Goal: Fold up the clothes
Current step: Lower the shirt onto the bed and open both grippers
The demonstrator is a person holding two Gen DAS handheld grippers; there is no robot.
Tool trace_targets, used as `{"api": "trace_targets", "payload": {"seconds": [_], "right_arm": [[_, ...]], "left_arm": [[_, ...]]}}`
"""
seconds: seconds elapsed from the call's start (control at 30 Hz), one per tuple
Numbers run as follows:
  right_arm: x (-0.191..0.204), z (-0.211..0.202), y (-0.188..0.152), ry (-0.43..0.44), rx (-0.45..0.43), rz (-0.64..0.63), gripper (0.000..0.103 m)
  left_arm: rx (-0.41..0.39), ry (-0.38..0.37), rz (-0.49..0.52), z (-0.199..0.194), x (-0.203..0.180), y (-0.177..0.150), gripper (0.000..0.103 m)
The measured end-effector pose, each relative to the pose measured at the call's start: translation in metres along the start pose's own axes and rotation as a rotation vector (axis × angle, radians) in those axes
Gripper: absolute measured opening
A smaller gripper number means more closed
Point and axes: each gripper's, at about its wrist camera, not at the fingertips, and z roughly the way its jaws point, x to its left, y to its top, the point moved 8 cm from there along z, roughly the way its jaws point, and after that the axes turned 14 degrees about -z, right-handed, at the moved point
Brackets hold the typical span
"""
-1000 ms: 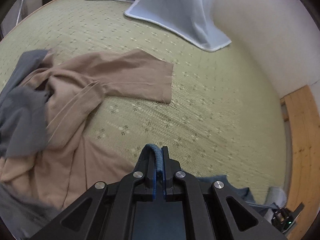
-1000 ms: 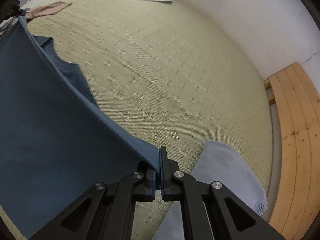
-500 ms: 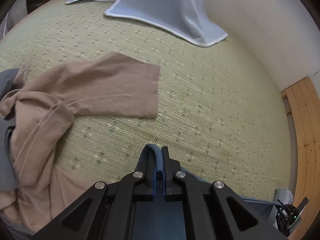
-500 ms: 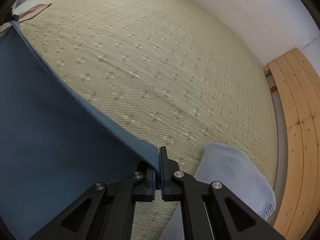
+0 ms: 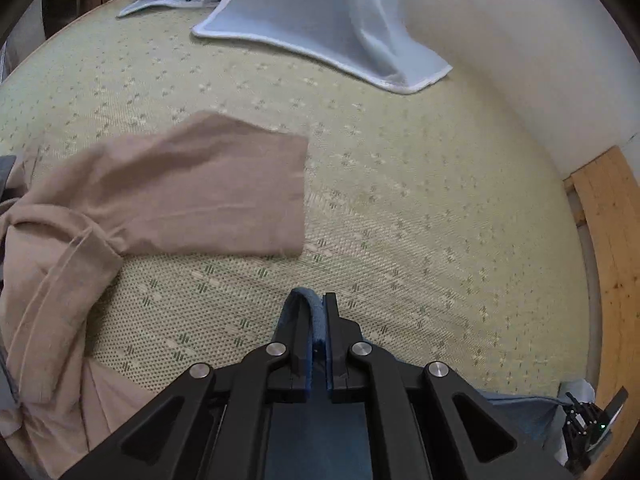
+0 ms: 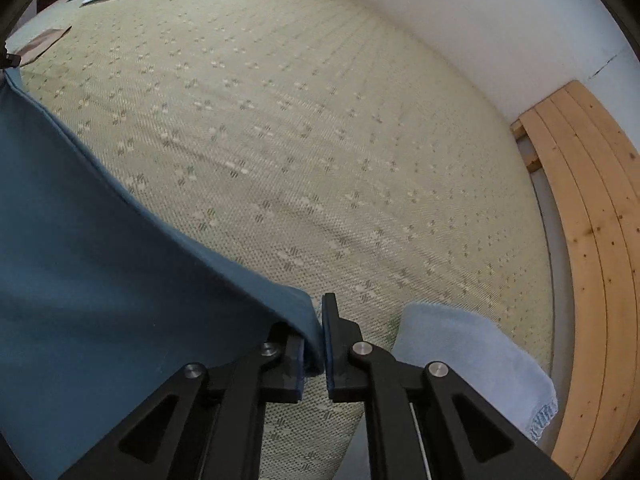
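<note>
Blue cloth (image 6: 104, 264) is pinched at one corner between the closed fingers of the right gripper (image 6: 320, 320) and hangs taut, raised above the woven green mat (image 6: 320, 128). Its opposite edge loops over one finger of the left gripper (image 5: 316, 312), whose jaws are clamped together on it. On the mat, a tan garment (image 5: 160, 200) lies crumpled, one sleeve spread flat. At the mat's far edge rests a pale sheet (image 5: 332, 28). Beside the mat's near edge runs a wooden plank border (image 6: 588, 208), with a light blue towel (image 6: 472, 364) lying on the mat close by.

Shirt (image 5: 168, 196) left on mat (image 5: 420, 208); sheet (image 5: 332, 28) behind.
</note>
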Motion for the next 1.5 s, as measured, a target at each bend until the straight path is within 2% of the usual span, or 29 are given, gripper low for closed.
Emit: {"api": "trace_targets", "payload": {"seconds": [0.13, 0.27, 0.37, 0.5, 0.53, 0.57, 0.6, 0.7, 0.77, 0.9, 1.03, 1.13, 1.27, 1.33, 1.4, 1.5], "right_arm": [[-0.003, 0.005, 0.003, -0.004, 0.010, 0.022, 0.004], [-0.002, 0.018, 0.003, 0.009, 0.034, 0.033, 0.004], [-0.007, 0.028, 0.004, -0.003, 0.040, 0.073, 0.017], [-0.031, 0.024, -0.007, -0.073, 0.044, 0.195, 0.034], [-0.036, 0.023, -0.009, -0.089, 0.044, 0.220, 0.034], [-0.038, 0.017, -0.014, -0.106, 0.044, 0.230, 0.034], [-0.041, 0.013, -0.014, -0.124, 0.044, 0.238, 0.036], [-0.035, -0.007, -0.010, -0.134, 0.007, 0.250, 0.039], [-0.023, -0.022, -0.009, -0.104, -0.037, 0.258, 0.041], [0.014, -0.064, -0.005, -0.063, -0.128, 0.247, 0.042], [0.049, -0.119, -0.007, -0.022, -0.243, 0.259, 0.047], [0.077, -0.158, -0.010, 0.018, -0.321, 0.282, 0.052], [0.130, -0.201, -0.019, 0.121, -0.418, 0.326, 0.058], [0.157, -0.214, -0.021, 0.169, -0.447, 0.339, 0.065], [0.191, -0.225, -0.021, 0.222, -0.476, 0.337, 0.066], [0.250, -0.223, -0.023, 0.288, -0.474, 0.278, 0.066]], "left_arm": [[-0.025, -0.014, 0.011, 0.005, -0.007, 0.005, 0.003], [0.005, 0.012, 0.023, 0.023, -0.002, 0.005, 0.004], [0.013, -0.011, 0.004, 0.028, 0.000, 0.007, 0.004], [0.008, -0.080, -0.014, 0.020, -0.001, 0.015, 0.008], [0.005, -0.101, -0.013, 0.016, -0.002, 0.017, 0.010], [-0.003, -0.121, -0.007, 0.011, -0.004, 0.019, 0.017], [-0.027, -0.135, 0.001, 0.004, -0.005, 0.024, 0.040], [-0.082, -0.183, -0.007, -0.018, -0.006, 0.037, 0.077], [-0.098, -0.194, -0.025, -0.032, 0.001, 0.042, 0.083], [-0.108, -0.230, -0.023, -0.068, 0.022, 0.043, 0.083], [-0.122, -0.253, 0.025, -0.108, 0.043, 0.025, 0.083], [-0.138, -0.259, 0.061, -0.146, 0.067, -0.003, 0.084], [-0.073, -0.293, 0.077, -0.181, 0.105, -0.062, 0.084], [-0.051, -0.307, 0.062, -0.191, 0.120, -0.091, 0.084], [-0.030, -0.320, 0.048, -0.200, 0.135, -0.120, 0.085], [0.008, -0.325, 0.010, -0.197, 0.152, -0.159, 0.085]]}}
